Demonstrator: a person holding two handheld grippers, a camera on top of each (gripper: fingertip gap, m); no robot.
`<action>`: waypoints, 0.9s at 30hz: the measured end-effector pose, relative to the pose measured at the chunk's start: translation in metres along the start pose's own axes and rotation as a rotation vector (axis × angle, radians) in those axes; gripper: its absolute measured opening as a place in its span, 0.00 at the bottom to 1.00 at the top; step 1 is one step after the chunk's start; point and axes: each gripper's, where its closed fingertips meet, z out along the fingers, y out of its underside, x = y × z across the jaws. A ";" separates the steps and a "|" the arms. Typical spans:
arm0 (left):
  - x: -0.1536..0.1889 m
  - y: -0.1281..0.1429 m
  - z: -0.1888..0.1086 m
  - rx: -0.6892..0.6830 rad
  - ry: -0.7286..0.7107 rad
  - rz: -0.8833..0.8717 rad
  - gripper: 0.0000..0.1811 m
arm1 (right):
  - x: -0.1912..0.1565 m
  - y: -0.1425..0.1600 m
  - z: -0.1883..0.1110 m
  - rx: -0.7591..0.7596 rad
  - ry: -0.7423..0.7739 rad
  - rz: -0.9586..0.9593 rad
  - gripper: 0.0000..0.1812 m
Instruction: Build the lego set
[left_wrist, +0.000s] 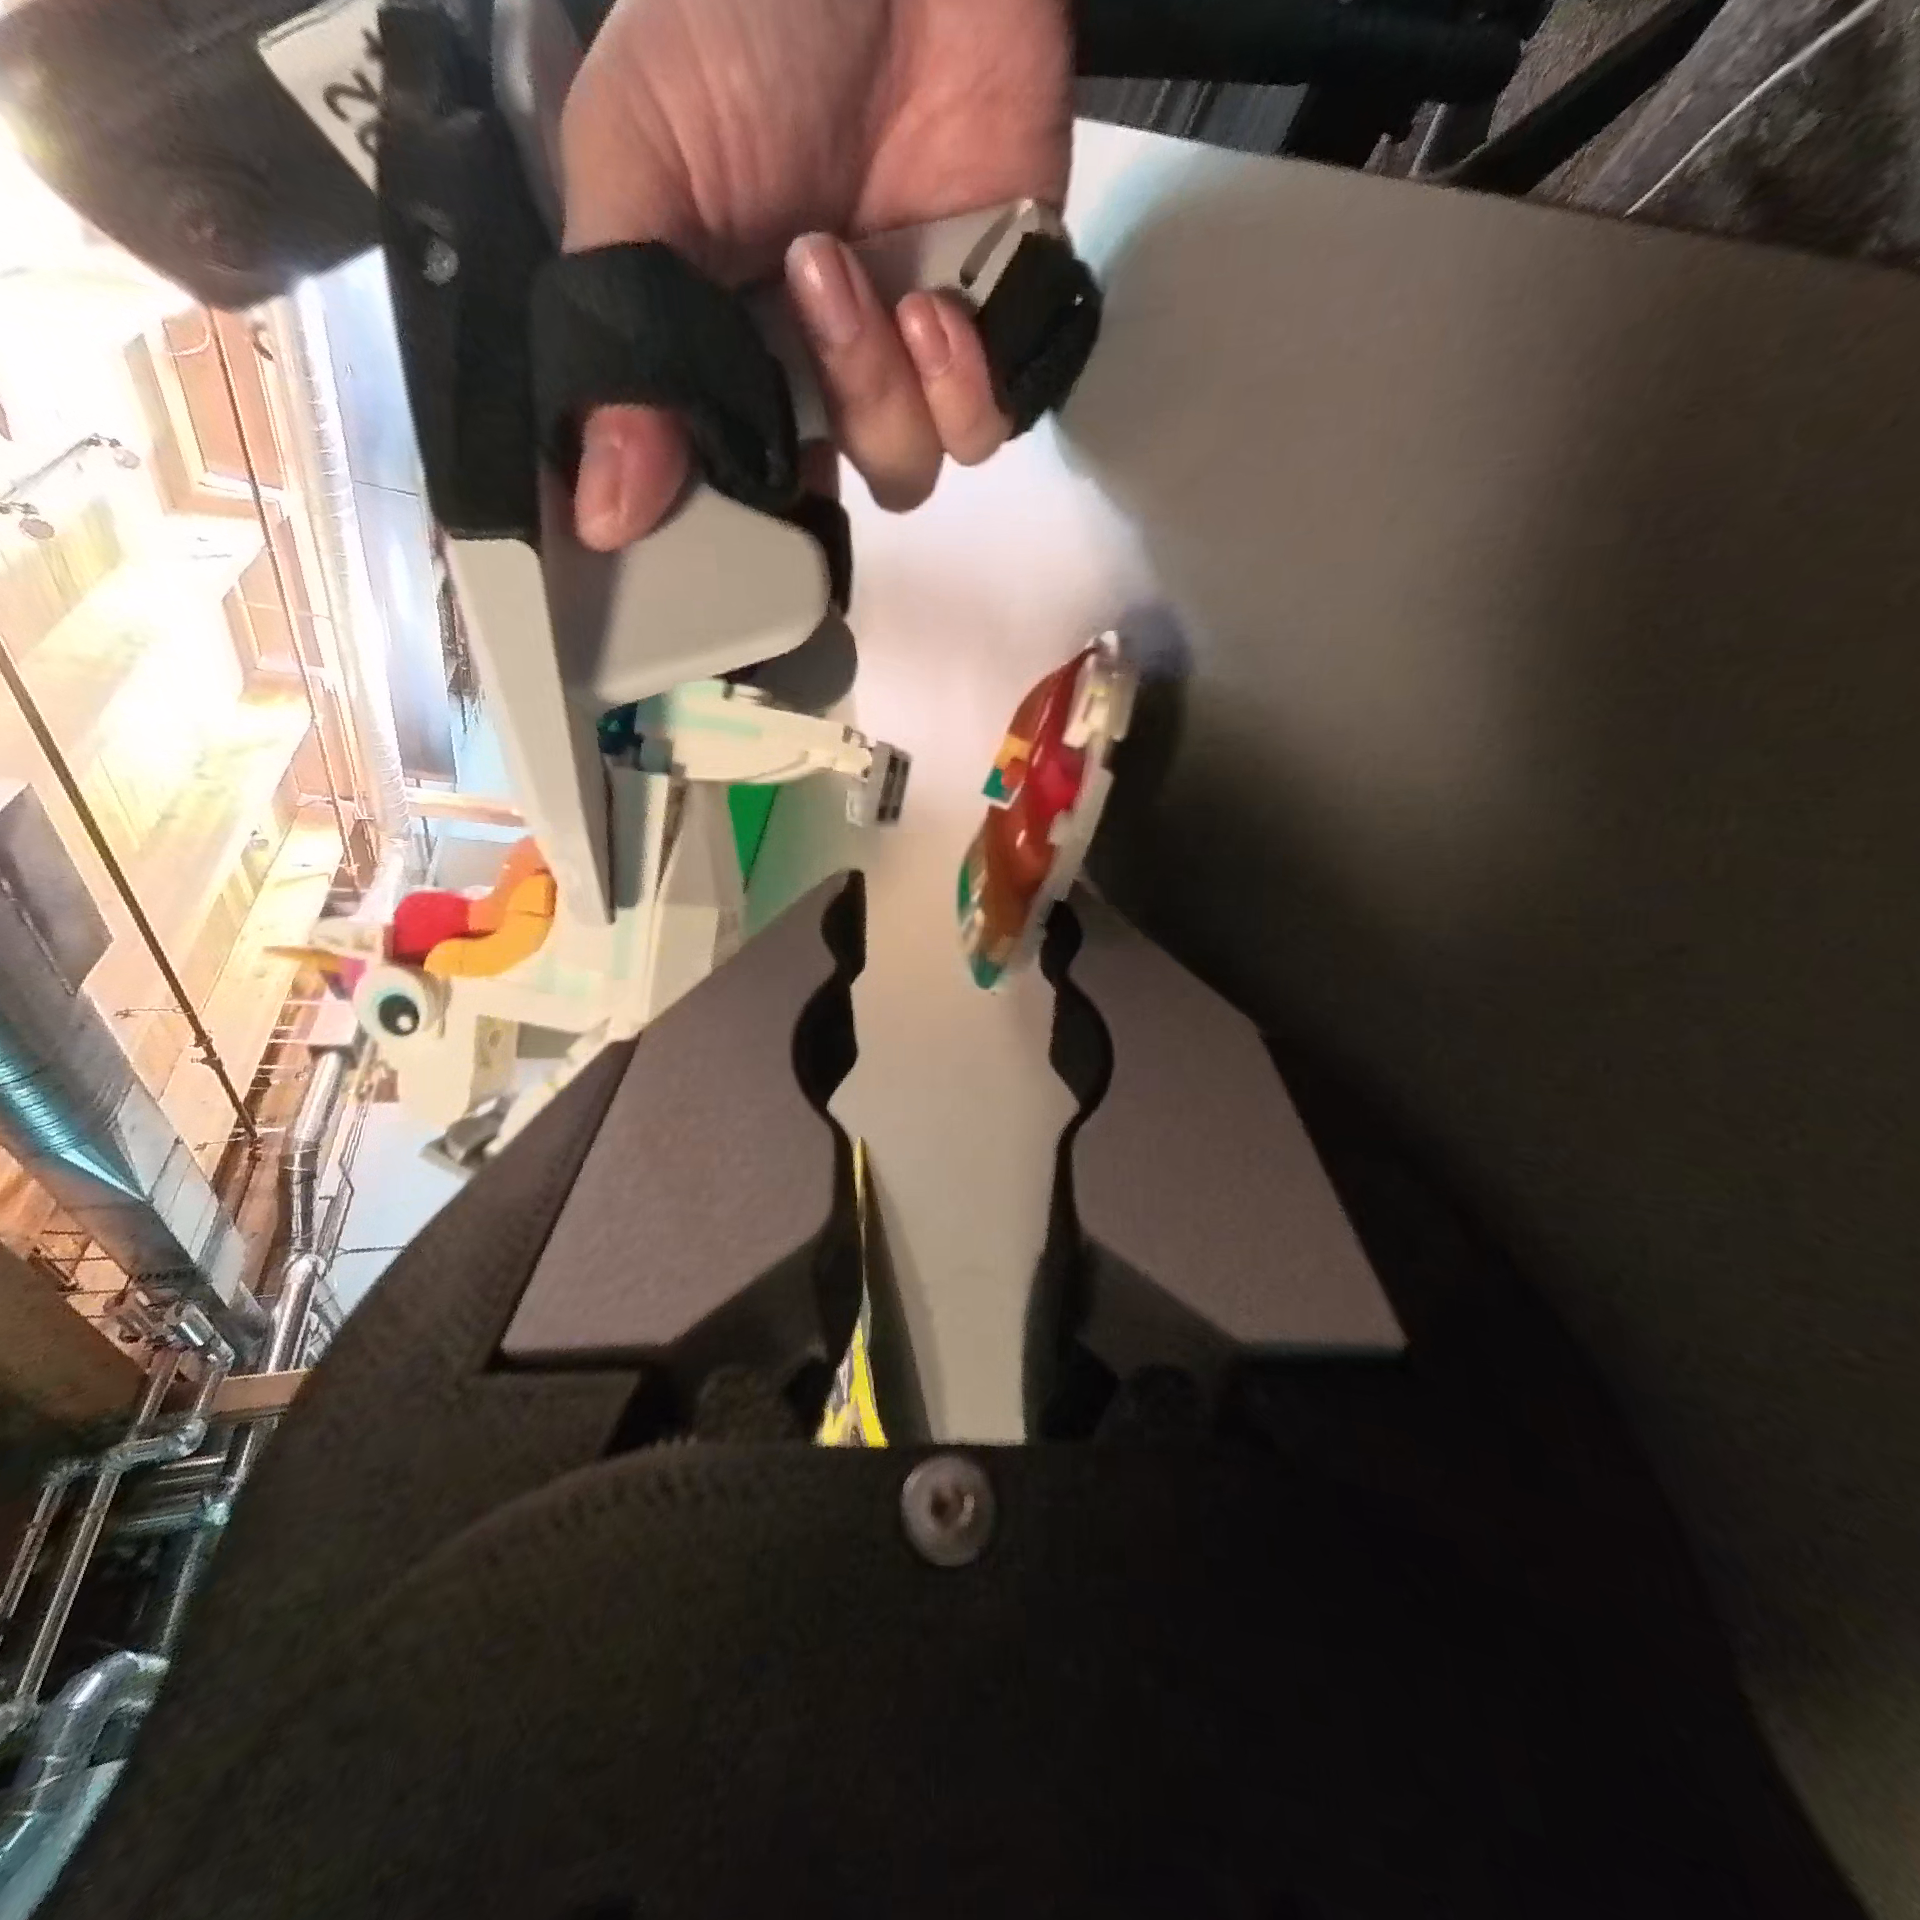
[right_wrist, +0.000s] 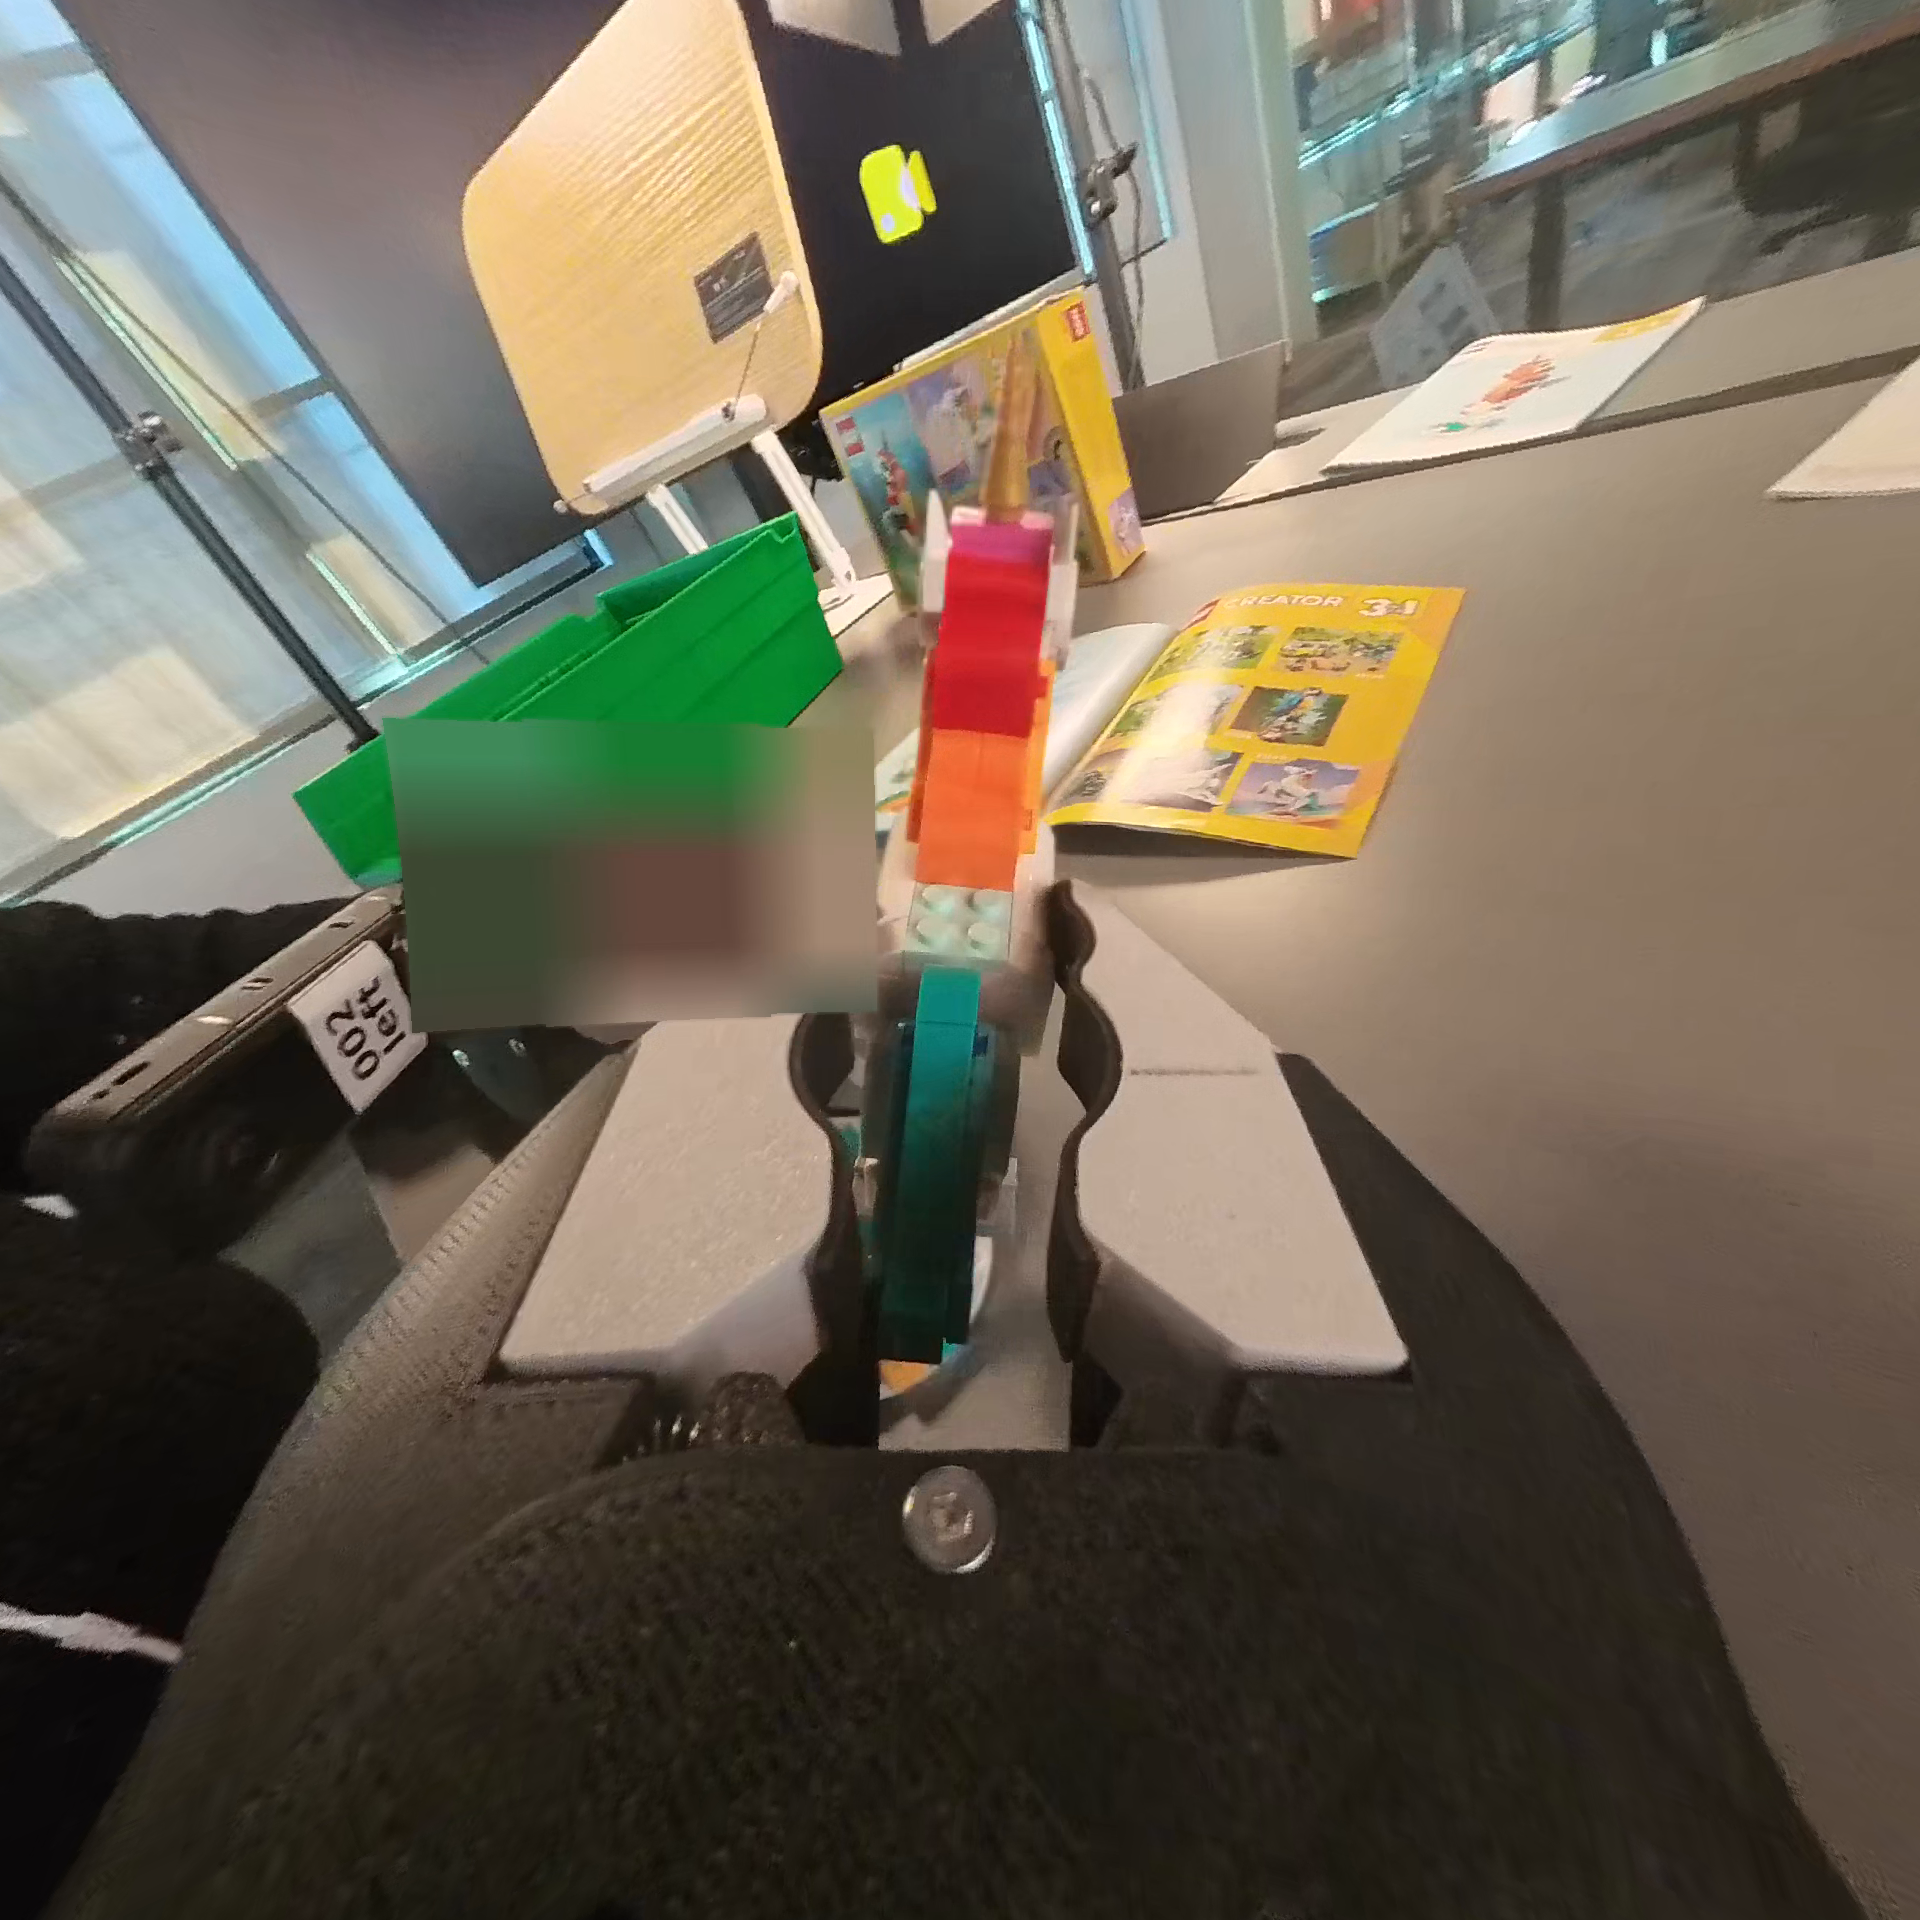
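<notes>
Green bin (right_wrist: 623, 675), booklet (right_wrist: 1268, 717) flank unicorn (right_wrist: 977, 727).

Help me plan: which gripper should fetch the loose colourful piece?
Left, probably. The left gripper is open, with the colourful piece just past its fingertips; the right gripper is shut on the unicorn.
</notes>
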 end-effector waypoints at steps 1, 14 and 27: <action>0.001 0.001 0.000 -0.005 0.004 0.000 0.18 | 0.006 -0.001 -0.002 -0.005 0.038 -0.034 0.19; 0.001 0.006 0.000 -0.018 0.014 -0.042 0.17 | 0.040 0.035 -0.015 -0.387 0.025 -0.466 0.20; 0.003 0.004 -0.006 0.018 0.039 -0.098 0.19 | 0.027 0.032 -0.019 -0.408 0.063 -0.436 0.19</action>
